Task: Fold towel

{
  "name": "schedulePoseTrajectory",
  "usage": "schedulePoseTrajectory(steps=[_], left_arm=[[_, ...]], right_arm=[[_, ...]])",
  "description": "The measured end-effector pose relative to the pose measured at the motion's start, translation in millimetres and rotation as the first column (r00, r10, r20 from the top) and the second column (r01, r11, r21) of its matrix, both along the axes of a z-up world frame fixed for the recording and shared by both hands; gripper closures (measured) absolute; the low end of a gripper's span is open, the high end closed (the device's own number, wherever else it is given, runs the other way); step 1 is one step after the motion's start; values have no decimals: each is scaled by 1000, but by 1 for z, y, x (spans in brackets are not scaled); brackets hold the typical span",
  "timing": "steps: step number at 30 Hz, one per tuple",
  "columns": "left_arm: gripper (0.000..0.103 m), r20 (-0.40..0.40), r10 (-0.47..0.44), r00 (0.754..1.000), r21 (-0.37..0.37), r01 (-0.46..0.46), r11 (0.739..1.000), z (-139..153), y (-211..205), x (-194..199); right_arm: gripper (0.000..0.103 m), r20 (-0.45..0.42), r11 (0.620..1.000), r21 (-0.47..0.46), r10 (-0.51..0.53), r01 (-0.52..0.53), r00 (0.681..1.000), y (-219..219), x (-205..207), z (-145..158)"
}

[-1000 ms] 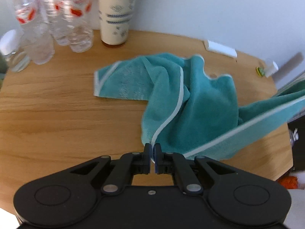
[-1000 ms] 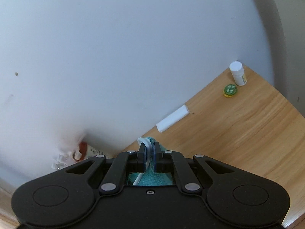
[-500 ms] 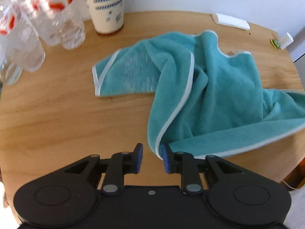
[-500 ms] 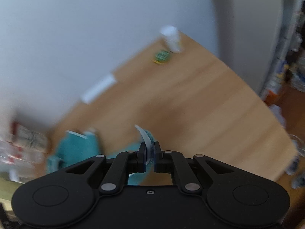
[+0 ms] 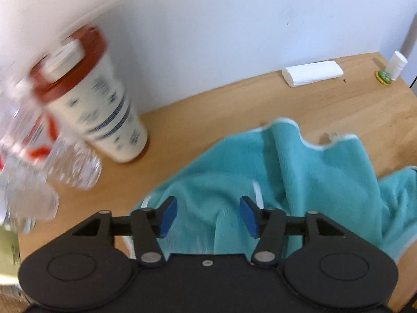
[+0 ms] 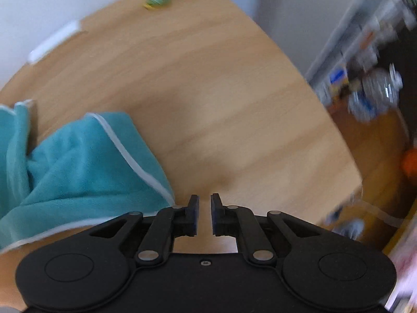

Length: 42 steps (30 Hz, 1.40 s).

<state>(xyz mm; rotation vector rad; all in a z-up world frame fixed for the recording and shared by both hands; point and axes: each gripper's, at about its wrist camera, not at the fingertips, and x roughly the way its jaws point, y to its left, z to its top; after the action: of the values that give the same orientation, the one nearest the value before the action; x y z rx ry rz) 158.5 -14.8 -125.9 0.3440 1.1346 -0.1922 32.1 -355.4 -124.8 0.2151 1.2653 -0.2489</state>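
Note:
A teal towel (image 5: 299, 172) with a white hem lies crumpled on the round wooden table (image 5: 234, 104). My left gripper (image 5: 207, 216) is wide open just above the towel's left part, with nothing between its blue pads. In the right wrist view the towel (image 6: 78, 161) lies to the left, its hemmed edge ending beside my right gripper (image 6: 204, 215). The right gripper is open by a small gap and empty, over bare wood.
A cream cup with a red lid (image 5: 99, 112) and clear plastic bottles (image 5: 39, 172) stand at the back left. A white folded tissue (image 5: 312, 73), a small white bottle (image 5: 397, 65) and a green cap (image 5: 383, 77) sit at the back right. The table's edge (image 6: 346, 140) is close on the right.
Both grippers have let go of the towel, which now lies on the table. The left gripper opened wide and moved forward over the towel. The right gripper opened slightly and swung toward the table.

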Motion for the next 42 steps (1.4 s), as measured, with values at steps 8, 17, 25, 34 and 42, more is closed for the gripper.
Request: schedulePoseTrajectory(steps=[8, 17, 25, 34, 42], left_arm=[[45, -100, 73, 992, -1, -74, 997, -30, 2, 13], [57, -72, 105, 992, -28, -107, 994, -39, 1, -10], [91, -80, 124, 989, -136, -134, 982, -42, 11, -9], [93, -35, 224, 974, -263, -226, 938, -14, 49, -17], [93, -14, 224, 974, -294, -219, 931, 2, 56, -22]], right_arm=[[54, 115, 949, -58, 316, -311, 942, 54, 81, 4], [55, -28, 838, -118, 534, -533, 845, 93, 110, -37], [94, -43, 847, -3, 531, -532, 846, 88, 118, -36], [101, 123, 930, 91, 345, -357, 930, 51, 98, 8], [96, 206, 949, 88, 279, -301, 938, 39, 92, 29]])
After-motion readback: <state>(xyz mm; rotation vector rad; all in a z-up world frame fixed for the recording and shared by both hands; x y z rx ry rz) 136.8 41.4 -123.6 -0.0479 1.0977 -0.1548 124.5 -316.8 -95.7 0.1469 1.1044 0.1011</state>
